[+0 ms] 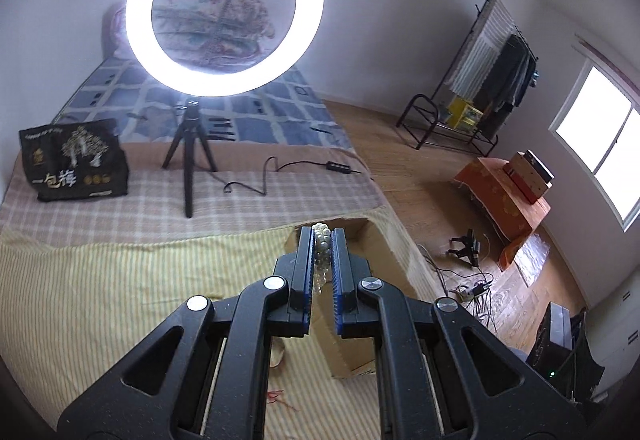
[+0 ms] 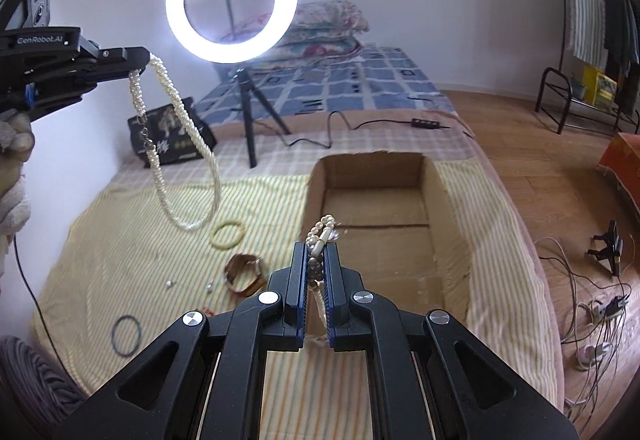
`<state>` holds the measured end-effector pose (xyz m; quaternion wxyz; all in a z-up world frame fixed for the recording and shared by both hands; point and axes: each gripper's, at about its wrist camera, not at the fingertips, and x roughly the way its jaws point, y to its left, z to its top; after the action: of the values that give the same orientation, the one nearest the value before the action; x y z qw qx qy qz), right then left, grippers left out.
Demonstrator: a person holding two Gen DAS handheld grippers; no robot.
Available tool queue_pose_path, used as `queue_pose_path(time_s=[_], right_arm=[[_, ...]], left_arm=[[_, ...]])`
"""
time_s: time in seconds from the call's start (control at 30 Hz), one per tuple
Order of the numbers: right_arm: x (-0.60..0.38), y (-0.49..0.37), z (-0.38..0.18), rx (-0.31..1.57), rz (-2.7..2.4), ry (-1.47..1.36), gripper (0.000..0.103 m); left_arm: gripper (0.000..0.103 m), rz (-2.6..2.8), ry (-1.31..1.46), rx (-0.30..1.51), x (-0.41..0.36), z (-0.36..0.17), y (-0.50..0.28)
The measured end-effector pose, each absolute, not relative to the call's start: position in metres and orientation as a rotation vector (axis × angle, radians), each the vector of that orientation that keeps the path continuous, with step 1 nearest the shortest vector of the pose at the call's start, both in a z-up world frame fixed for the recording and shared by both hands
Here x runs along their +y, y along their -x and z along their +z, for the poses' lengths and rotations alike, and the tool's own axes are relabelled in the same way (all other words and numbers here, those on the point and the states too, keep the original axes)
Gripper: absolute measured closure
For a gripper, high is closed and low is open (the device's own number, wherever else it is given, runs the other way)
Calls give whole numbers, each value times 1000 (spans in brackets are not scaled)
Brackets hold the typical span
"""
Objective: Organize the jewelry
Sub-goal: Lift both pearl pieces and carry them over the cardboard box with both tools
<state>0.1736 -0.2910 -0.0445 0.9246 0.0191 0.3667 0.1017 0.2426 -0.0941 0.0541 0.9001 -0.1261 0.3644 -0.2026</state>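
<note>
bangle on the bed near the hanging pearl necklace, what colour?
Pale yellow-green bangle, plain, no pattern. Shows best in the right wrist view.

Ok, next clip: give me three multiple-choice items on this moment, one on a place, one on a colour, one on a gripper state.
1. Where does the pearl necklace hang?
A. inside the box
B. from the left hand-held gripper, above the bedspread
C. on the tripod

2. What colour is the bangle lying near the box?
A. pale yellow-green
B. red
C. blue

3. What is the right hand-held gripper doing?
A. open, holding nothing
B. shut on a bead strand
C. out of view

Answers: 1 B, the necklace dangles from its fingertips in the air. 2 A, the ring on the striped cloth is yellowish green. 3 B, the beads sit pinched between its fingers.
</note>
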Motion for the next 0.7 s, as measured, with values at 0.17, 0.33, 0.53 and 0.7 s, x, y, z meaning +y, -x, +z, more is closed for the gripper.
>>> queue_pose_path(time_s=[0.17,0.33,0.53,0.7], right_arm=[[-306,-184,-50,769,184,-58,97],[-319,-192,-59,801,157,-66,97],[-331,-195,-67,838,139,-77,97],[-333,-199,-74,870,135,-64,97]], left_arm=[[97,-454,252,771,-126,50,-257],[97,-466,251,809,-155,34,-274],[97,-477,245,865,-186,12,-298],[97,-468,214,915,-203,-10,-315]])
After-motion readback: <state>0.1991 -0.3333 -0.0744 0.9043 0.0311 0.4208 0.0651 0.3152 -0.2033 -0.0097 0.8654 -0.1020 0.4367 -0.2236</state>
